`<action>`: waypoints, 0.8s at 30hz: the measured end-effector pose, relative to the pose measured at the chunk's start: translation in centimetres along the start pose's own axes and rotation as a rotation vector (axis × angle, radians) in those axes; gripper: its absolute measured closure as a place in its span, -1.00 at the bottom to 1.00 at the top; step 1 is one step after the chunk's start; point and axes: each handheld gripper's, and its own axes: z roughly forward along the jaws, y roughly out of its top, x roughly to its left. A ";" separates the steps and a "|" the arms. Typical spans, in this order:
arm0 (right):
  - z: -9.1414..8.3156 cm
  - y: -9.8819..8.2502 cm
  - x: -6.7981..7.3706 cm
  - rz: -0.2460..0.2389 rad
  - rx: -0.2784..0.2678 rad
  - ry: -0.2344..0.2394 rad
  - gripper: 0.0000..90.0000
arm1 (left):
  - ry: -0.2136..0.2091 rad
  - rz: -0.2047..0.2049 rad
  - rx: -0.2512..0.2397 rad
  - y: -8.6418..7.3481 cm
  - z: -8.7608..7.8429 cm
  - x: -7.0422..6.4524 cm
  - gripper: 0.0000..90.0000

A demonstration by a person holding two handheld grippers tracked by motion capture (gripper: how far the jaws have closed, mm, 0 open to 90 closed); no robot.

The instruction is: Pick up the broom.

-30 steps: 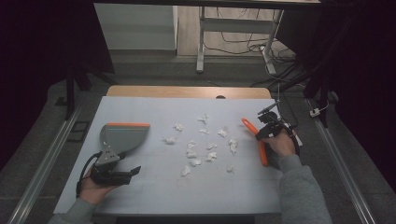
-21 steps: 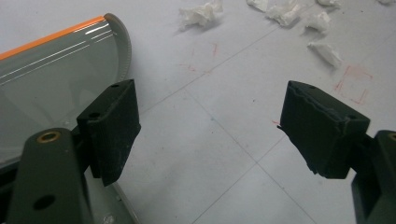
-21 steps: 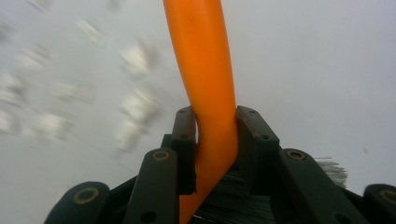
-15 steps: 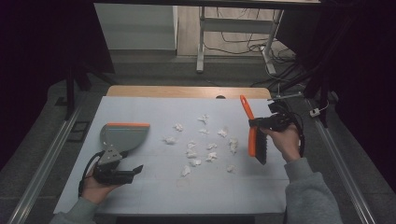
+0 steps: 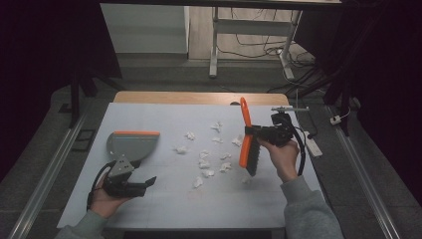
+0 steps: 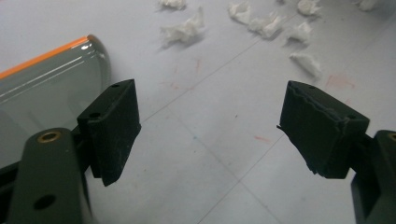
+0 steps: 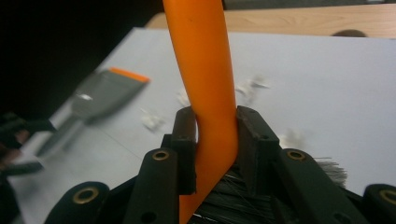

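An orange-handled brush (image 5: 246,142) with black bristles hangs upright over the table's right side. My right gripper (image 5: 256,133) is shut on the brush handle (image 7: 211,93), bristles (image 7: 233,205) down, just right of the paper scraps (image 5: 205,160). Several crumpled white scraps lie scattered across the table's middle. A grey dustpan (image 5: 132,144) with an orange lip lies flat at the left. My left gripper (image 5: 144,184) stands open just in front of the dustpan, its jaws wide apart over bare table, the dustpan's edge (image 6: 56,88) beside the left jaw.
The white table top (image 5: 164,209) has a wooden strip along its far edge (image 5: 199,97). A metal stand (image 5: 215,40) and cables lie on the floor beyond. A white power strip (image 5: 310,142) lies off the right edge.
My right gripper lifted the brush off the table and turned it upright, carrying it left toward the scraps. The left gripper barely moved.
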 end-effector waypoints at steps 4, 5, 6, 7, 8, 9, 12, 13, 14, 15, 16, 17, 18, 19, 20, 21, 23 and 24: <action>0.8 -0.7 0.8 0.029 -0.052 0.033 0.55 | -0.017 0.010 -0.033 0.8 0.1 -0.9 -0.52; 0.8 -0.7 0.8 0.029 -0.052 0.033 0.55 | -0.025 0.014 -0.040 1.0 0.2 -1.3 -0.52; 1.3 -1.1 1.2 0.048 -0.083 0.049 0.55 | -0.030 0.021 -0.049 1.3 0.4 -1.7 -0.51; 1.6 -1.4 1.3 0.064 -0.103 0.061 0.55 | -0.047 0.042 -0.063 1.9 0.8 -2.6 -0.50; 1.9 -1.6 1.5 0.075 -0.111 0.074 0.55 | -0.047 0.042 -0.063 1.9 0.8 -2.6 -0.49; 1.9 -1.6 1.5 0.075 -0.111 0.074 0.55 | -0.052 0.052 -0.068 2.1 1.0 -3.2 -0.49; 2.7 -2.5 2.1 0.097 -0.135 0.107 0.55 | -0.063 0.088 -0.077 2.9 1.6 -4.7 -0.48; 3.1 -3.0 2.5 0.102 -0.149 0.121 0.55 | -0.064 0.094 -0.080 3.2 1.9 -5.2 -0.47; 3.3 -3.1 2.7 0.107 -0.154 0.129 0.55 | -0.066 0.105 -0.087 3.8 2.5 -5.9 -0.47; 3.4 -3.3 2.8 0.114 -0.160 0.139 0.55 | -0.066 0.105 -0.087 3.8 2.5 -5.9 -0.47; 3.5 -3.5 2.9 0.120 -0.171 0.146 0.55 | -0.073 0.110 -0.091 4.3 3.3 -6.6 -0.46; 3.6 -3.6 3.0 0.124 -0.179 0.153 0.55 | -0.073 0.110 -0.091 4.3 3.3 -6.6 -0.45; 3.7 -3.8 3.2 0.129 -0.182 0.157 0.55 | -0.082 0.118 -0.094 5.0 4.2 -7.2 -0.45; 3.7 -3.8 3.2 0.129 -0.182 0.157 0.55 | -0.082 0.118 -0.094 5.0 4.2 -7.2 -0.44; 3.9 -4.1 3.3 0.134 -0.194 0.166 0.55 | -0.087 0.124 -0.095 5.3 4.6 -7.5 -0.43; 3.9 -4.3 3.4 0.139 -0.200 0.167 0.55 | -0.093 0.120 -0.101 5.6 5.0 -7.9 -0.43; 3.9 -4.4 3.4 0.144 -0.205 0.170 0.55 | -0.112 0.123 -0.107 6.2 5.8 -8.6 -0.42; 4.0 -4.4 3.4 0.144 -0.205 0.169 0.55 | -0.118 0.128 -0.110 6.4 6.2 -8.9 -0.42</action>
